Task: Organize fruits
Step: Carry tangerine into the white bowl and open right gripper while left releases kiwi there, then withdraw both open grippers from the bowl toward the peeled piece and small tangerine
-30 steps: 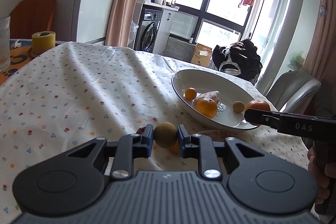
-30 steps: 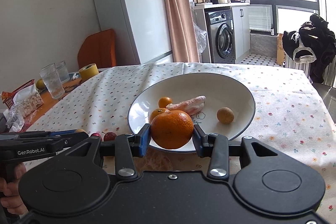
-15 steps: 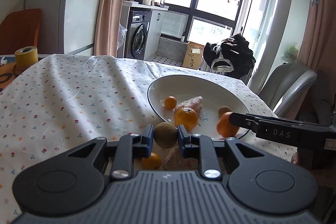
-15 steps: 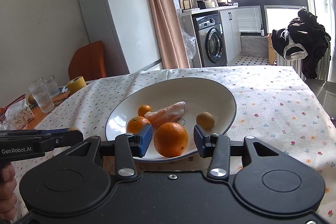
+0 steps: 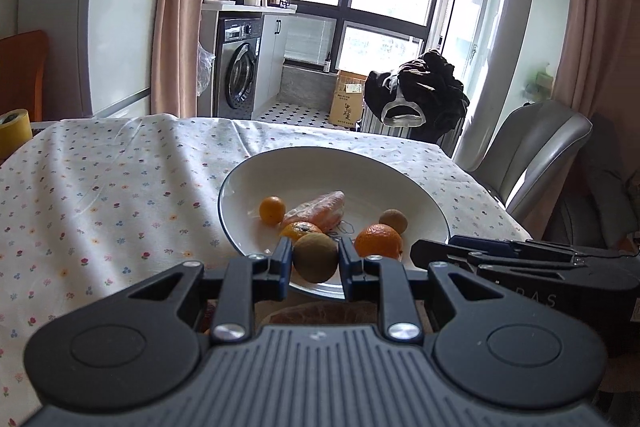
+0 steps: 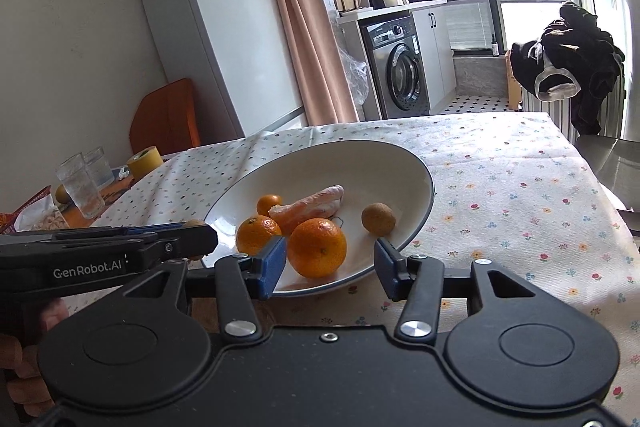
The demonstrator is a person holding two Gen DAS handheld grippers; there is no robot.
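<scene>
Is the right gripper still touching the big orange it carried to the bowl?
Apart. The right wrist view shows the right gripper open, with the big orange resting in the bowl and clear gaps between it and both fingers.

The bowl [image 6: 416, 163] looks like glazed white ceramic, smooth and glossy, with a thin dark rim line. The table [image 6: 520, 187] wears a matt woven cloth printed with small flowers, lightly creased. The large orange [image 6: 317, 247] has a dimpled, faintly shiny peel; the brown fruit [image 5: 315, 257] in the left tool [image 5: 313, 261] is dull and rough-skinned. Both tools are matt black plastic with bright metal screw heads, and the right tool [image 6: 330, 263] carries blue pads [image 6: 272, 263], possibly rubber, though the view is too soft to be sure. The drinking glasses [image 6: 82, 183] are clear and textured.
</scene>
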